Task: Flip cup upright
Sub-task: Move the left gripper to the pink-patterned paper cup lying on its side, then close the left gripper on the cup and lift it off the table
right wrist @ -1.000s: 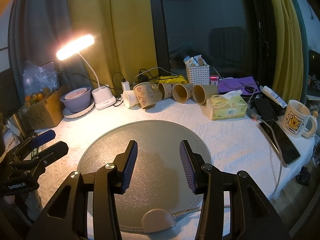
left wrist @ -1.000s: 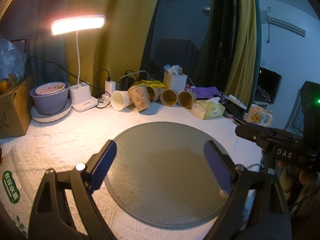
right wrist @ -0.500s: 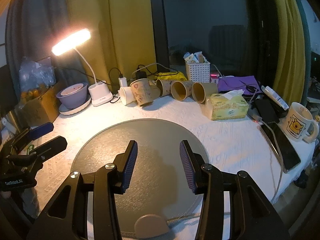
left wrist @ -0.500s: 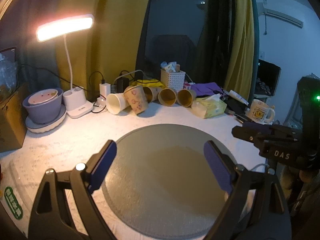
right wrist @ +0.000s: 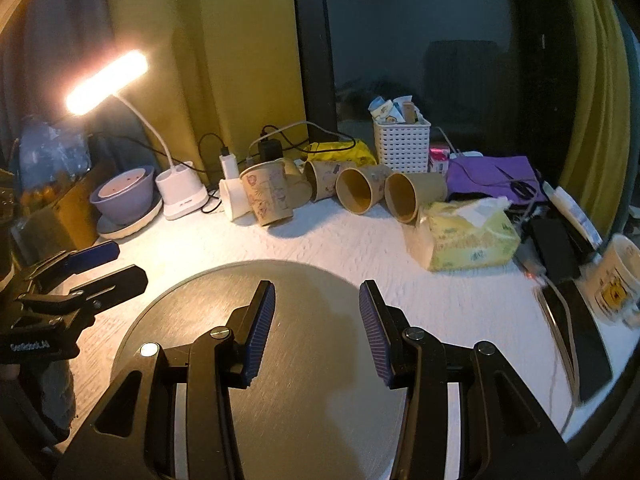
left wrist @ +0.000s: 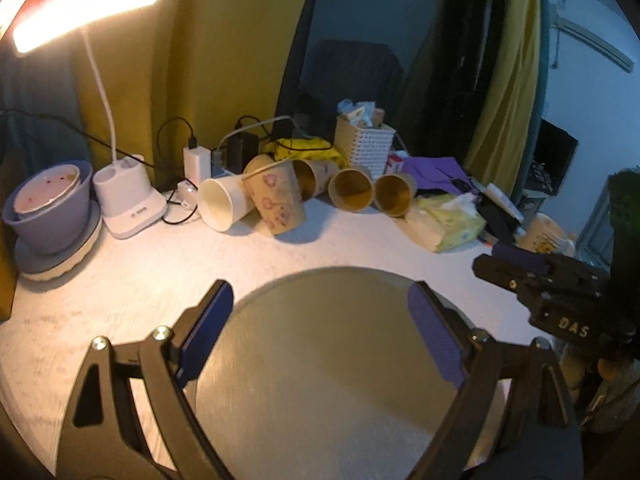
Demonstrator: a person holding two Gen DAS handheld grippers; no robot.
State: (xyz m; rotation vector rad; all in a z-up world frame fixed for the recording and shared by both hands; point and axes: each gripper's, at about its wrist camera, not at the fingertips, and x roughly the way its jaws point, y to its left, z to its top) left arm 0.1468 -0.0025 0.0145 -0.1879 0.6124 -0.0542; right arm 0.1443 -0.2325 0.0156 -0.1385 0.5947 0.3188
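Observation:
Several paper cups lie in a row at the back of the table. A patterned cup (left wrist: 276, 200) (right wrist: 267, 196) stands tilted, mouth up, beside a white cup (left wrist: 222, 204) (right wrist: 233, 200) on its side. Two brown cups (left wrist: 352, 189) (right wrist: 360, 194) lie with mouths facing me. My left gripper (left wrist: 320, 320) is open and empty over the round grey mat (left wrist: 320, 360); it also shows at the left of the right wrist view (right wrist: 100, 268). My right gripper (right wrist: 318, 328) is open and empty over the mat (right wrist: 304, 400), and shows at the right of the left wrist view (left wrist: 520, 268).
A lit desk lamp (left wrist: 132, 204) and a purple bowl (left wrist: 52, 208) stand at the back left. A white basket (right wrist: 402, 146), a tissue pack (right wrist: 468, 236), a phone (right wrist: 576, 336) and a mug (right wrist: 616, 280) fill the right side. Cables run along the back.
Both grippers have moved forward towards the row of cups, which now looks nearer. Their jaws have stayed open and empty.

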